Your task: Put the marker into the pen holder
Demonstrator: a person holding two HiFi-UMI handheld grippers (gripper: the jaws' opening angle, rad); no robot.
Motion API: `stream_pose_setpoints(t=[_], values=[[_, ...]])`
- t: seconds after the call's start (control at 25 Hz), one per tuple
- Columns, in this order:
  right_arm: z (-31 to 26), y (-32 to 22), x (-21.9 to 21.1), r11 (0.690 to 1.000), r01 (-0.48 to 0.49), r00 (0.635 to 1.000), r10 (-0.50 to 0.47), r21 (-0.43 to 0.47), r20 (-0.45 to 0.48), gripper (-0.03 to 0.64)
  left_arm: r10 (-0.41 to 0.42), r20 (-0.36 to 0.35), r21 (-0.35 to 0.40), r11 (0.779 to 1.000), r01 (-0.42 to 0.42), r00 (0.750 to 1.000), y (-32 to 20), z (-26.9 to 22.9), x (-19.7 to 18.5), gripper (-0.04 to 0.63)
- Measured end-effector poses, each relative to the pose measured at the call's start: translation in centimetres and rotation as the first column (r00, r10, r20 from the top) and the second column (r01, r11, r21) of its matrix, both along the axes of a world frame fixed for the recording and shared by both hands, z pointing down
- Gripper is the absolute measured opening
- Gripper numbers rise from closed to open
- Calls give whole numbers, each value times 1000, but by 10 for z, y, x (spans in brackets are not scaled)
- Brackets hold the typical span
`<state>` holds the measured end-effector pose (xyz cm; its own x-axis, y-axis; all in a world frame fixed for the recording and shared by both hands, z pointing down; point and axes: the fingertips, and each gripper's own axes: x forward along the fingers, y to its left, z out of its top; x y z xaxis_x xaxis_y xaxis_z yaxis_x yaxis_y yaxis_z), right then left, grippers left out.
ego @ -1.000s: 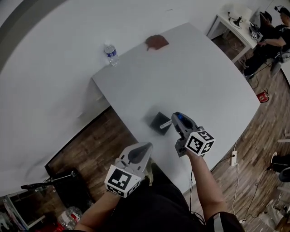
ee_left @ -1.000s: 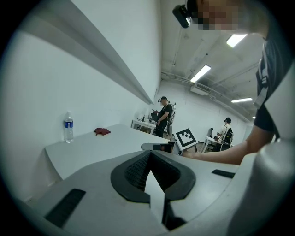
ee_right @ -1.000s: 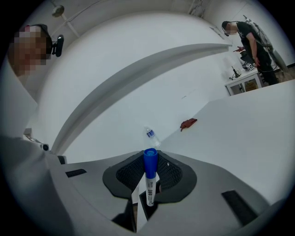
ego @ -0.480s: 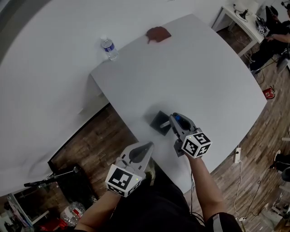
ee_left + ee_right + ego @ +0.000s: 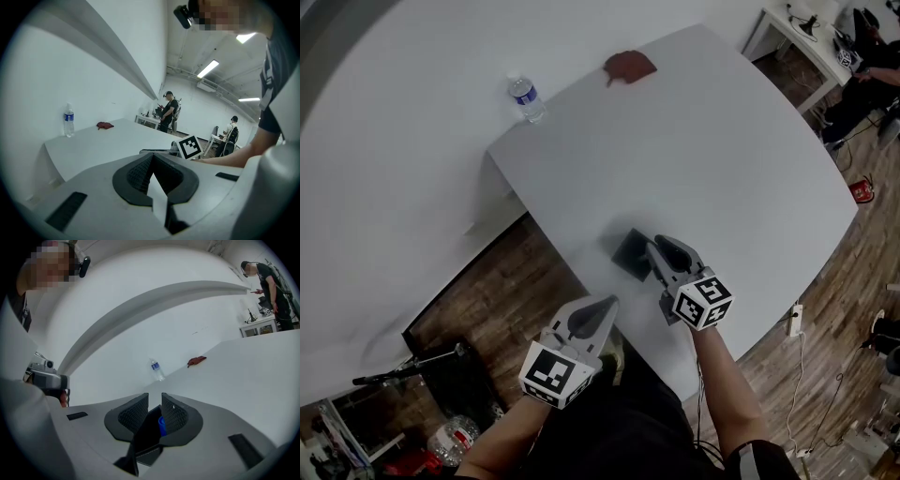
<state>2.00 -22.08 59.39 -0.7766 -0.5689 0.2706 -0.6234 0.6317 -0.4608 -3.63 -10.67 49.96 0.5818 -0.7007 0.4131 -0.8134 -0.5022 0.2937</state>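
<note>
A black pen holder (image 5: pixel 630 251) stands on the white table (image 5: pixel 722 159) near its front edge. My right gripper (image 5: pixel 656 247) is right over the holder's near side. In the right gripper view its jaws stand a little apart (image 5: pixel 152 404), open. The blue end of the marker (image 5: pixel 162 425) shows low between them against the right pad, with the dark holder (image 5: pixel 147 427) behind it. The marker touches only that one pad. My left gripper (image 5: pixel 602 305) hangs off the table's front edge, shut and empty (image 5: pixel 152 163).
A water bottle (image 5: pixel 528 98) stands at the table's far left corner and a crumpled red cloth (image 5: pixel 630 66) lies at its far edge. Wooden floor, cables and a power strip (image 5: pixel 794 319) lie to the right. People stand by other desks (image 5: pixel 787 28) at the back right.
My right gripper has shifted slightly left, onto the holder. The marker's blue end, seen on top of the jaws before, no longer shows in the head view. The left gripper has stayed put.
</note>
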Motion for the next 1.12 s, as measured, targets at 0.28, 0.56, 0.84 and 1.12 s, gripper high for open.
stream_pose_setpoints(t=[0.28,0.56,0.84,1.12], values=[[-1,-4,7,1000,-14,1000,15,22,-19,80,8,5,-3,1000,-8,1000,-1,4,3,6],[-18,-4,20,998,-43,999,43,47,-11,81,18,7,9,1000,-18,1000,-4,4,11,6],[-37,6,30,996,-52,997,56,78,-51,80,27,2,35,999,-27,1000,-7,-1,15,6],[-69,30,30,995,-45,996,52,90,-69,52,31,-16,82,996,-29,999,-4,-16,19,6]])
